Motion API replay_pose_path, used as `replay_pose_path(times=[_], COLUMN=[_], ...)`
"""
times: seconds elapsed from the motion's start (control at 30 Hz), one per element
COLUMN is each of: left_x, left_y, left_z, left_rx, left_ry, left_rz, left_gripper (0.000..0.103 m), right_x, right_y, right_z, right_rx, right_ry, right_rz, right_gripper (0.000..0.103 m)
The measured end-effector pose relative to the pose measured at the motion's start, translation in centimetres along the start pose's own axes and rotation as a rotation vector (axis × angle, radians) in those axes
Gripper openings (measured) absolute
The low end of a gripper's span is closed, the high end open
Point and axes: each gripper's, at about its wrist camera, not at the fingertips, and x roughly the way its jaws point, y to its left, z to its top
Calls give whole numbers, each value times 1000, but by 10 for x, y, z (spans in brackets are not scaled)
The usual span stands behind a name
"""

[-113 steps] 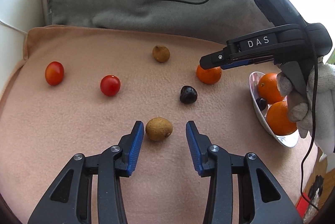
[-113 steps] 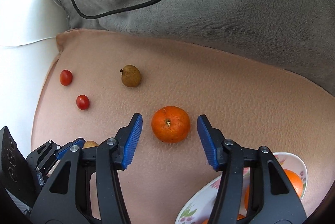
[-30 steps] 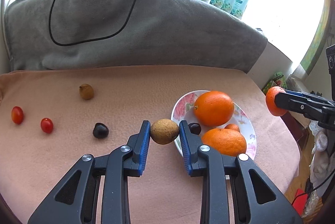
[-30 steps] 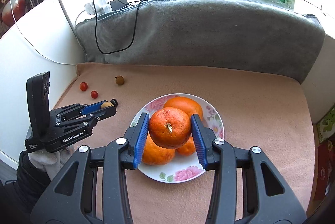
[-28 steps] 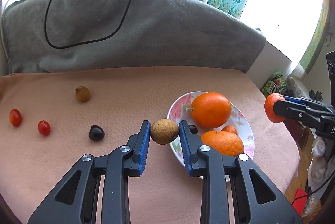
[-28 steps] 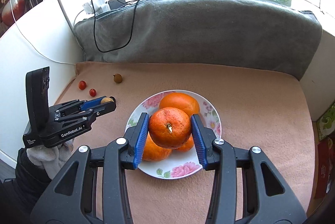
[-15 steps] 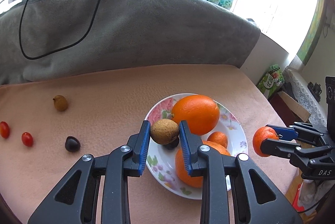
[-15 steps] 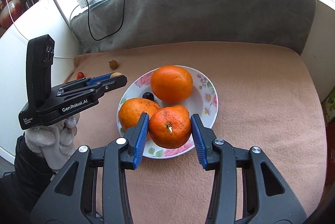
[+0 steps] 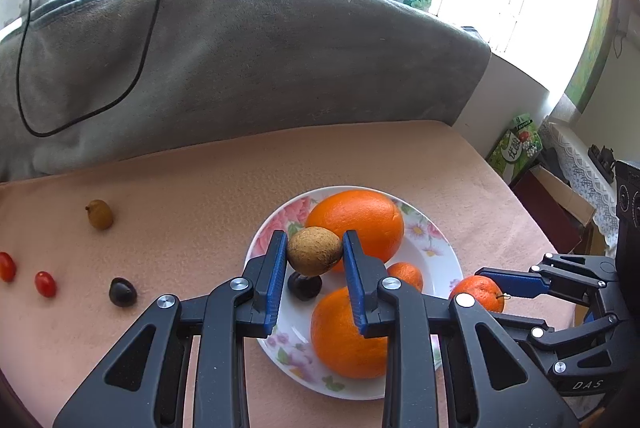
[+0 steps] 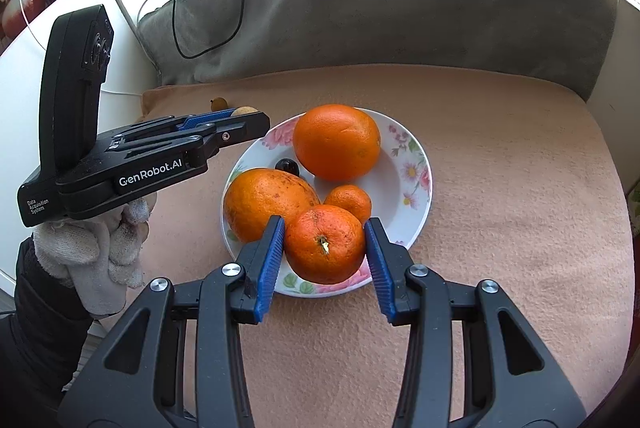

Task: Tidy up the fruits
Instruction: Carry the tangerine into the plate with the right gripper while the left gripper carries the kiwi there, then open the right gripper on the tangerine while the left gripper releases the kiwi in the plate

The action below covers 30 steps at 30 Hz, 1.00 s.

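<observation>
Now the small brown rough-skinned round fruit (image 9: pixel 315 250) sits clamped between the blue pads of the left gripper (image 9: pixel 315 254), held across its middle above the white flowered ceramic plate (image 9: pixel 444 256). It looks light and firm, with a dry skin that should not slip, so a soft squeeze at the widest part is probably enough. Just below it on the plate lies a small dark cherry-like fruit (image 9: pixel 304 285), and behind it a large orange (image 9: pixel 356 222). The right gripper (image 10: pixel 325 248) is closed on a medium orange mandarin (image 10: pixel 324 244) at the near rim of the plate. I think this one is heavier and softer, so hard pressure could bruise it. To the left of the left gripper, two red cherry tomatoes (image 9: pixel 45 283) wait on the peach cloth (image 9: pixel 180 196).
</observation>
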Motion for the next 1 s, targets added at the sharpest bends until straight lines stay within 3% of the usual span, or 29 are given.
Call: replay_pose_path(times=[0.53,0.6,0.67,0.7,0.87,0.93,1.0], left_x=[4,3,3,3,0,-2,-4], left_y=[-4,-4,-4,-4,-3,-4,-4], left_z=[3,3,3,3,4,4,4], left_rx=[3,3,4,4,4,6,8], left_ry=[-3,-4,-6,-7,-20,-27,-35], left_rz=[-13,-14,-15,-13,-11,-4,1], left_gripper=[26,27,27,28,43,60,62], right_x=[8,8,5,3,-3,-3,-4], right_y=[4,5,7,8,14,16,18], right_z=[2,2,2,2,3,2,1], right_rx=[-23,-30,-37,-42,-69,-76,-81], right_ry=[11,8,-8,-18,-31,-31,-35], right_rz=[0,-4,-5,-5,-4,-2,1], right_gripper=[44,51,69,70,71,76,80])
